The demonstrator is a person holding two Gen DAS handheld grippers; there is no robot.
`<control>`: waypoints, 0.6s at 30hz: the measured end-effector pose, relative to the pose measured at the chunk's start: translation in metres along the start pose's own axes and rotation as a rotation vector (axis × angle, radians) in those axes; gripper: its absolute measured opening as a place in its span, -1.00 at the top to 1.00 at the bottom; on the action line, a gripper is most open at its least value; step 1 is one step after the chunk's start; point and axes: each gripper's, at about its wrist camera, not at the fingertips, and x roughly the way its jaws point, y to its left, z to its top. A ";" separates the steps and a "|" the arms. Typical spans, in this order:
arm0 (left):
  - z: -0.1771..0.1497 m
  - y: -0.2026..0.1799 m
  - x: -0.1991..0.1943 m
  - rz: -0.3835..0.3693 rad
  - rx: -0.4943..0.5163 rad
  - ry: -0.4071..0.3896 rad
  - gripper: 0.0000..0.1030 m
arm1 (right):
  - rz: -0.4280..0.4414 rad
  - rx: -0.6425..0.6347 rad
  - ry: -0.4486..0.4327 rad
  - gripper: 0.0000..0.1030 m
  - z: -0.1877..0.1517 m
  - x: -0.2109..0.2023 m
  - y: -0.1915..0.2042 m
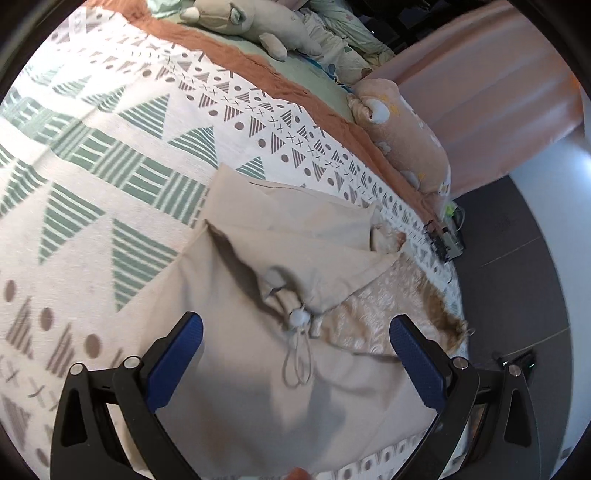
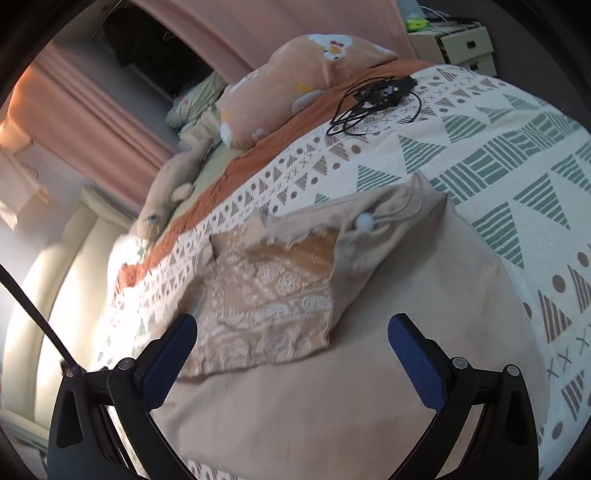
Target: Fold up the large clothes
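Observation:
A beige hooded garment (image 1: 258, 387) lies on the patterned bedspread (image 1: 92, 155), its hood folded over and a drawstring with a white pom-pom (image 1: 300, 318) on top. A brown patterned lining panel (image 1: 380, 310) shows at its right side. My left gripper (image 1: 295, 363) hovers open just above the cloth, nothing between its blue pads. In the right wrist view the same garment (image 2: 314, 406) spreads below my right gripper (image 2: 293, 360), which is open and empty over the patterned lining (image 2: 266, 310). The pom-pom (image 2: 364, 221) lies farther up.
Peach pillow (image 2: 291, 96) and a plush toy (image 1: 240, 22) rest at the head of the bed. Black cables (image 2: 376, 103) lie on the bedspread (image 2: 498, 155) near the pillow. Pink curtains (image 1: 491, 92) and dark floor (image 1: 517, 258) border the bed's edge. A drawer unit (image 2: 461, 44) stands beyond.

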 end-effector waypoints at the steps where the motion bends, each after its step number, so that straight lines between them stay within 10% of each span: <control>1: -0.003 -0.004 -0.003 0.036 0.034 0.002 -1.00 | -0.012 -0.028 0.014 -1.00 -0.004 0.000 0.007; 18: -0.065 -0.055 0.070 0.410 0.536 0.247 -0.90 | -0.383 -0.411 0.259 -1.00 -0.054 0.057 0.068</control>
